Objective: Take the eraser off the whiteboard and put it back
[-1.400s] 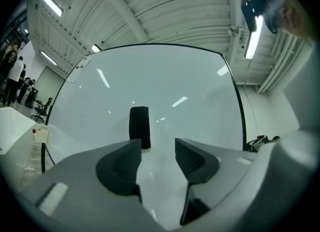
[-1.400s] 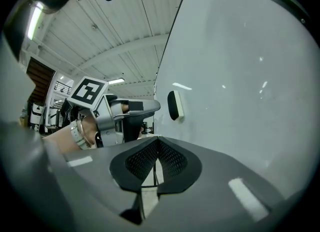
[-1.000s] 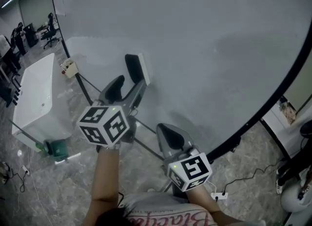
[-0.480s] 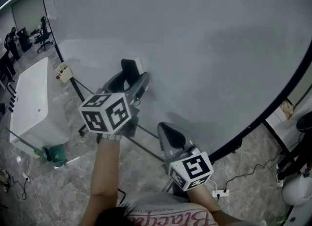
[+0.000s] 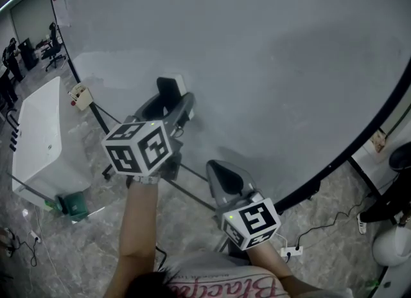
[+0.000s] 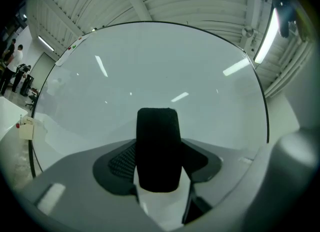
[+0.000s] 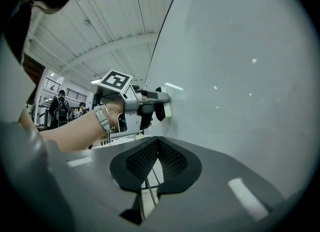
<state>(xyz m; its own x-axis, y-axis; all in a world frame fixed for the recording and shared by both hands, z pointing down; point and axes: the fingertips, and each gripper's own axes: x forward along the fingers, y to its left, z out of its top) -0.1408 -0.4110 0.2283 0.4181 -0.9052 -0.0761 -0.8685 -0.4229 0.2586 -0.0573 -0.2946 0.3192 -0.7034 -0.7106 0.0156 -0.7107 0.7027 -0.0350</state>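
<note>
The eraser (image 5: 168, 90), black felt on a white body, sits against the grey whiteboard (image 5: 270, 65). My left gripper (image 5: 168, 101) points level at the board with one jaw on each side of the eraser. Its jaws are closing, and in the left gripper view both pads lie against the sides of the eraser (image 6: 157, 146). My right gripper (image 5: 225, 178) hangs lower and nearer to me, shut, with nothing between its pads (image 7: 142, 161). The right gripper view shows the left gripper (image 7: 150, 105) and the eraser (image 7: 161, 108) at the board.
The board's black frame (image 5: 359, 136) curves down at the right. A white table (image 5: 38, 136) and a green object (image 5: 74, 201) stand on the left. A power strip (image 5: 289, 252) and cables lie on the floor. People (image 6: 15, 66) stand far off.
The left gripper has moved in toward the board, and its jaws now flank the eraser more closely. The right gripper has stayed put.
</note>
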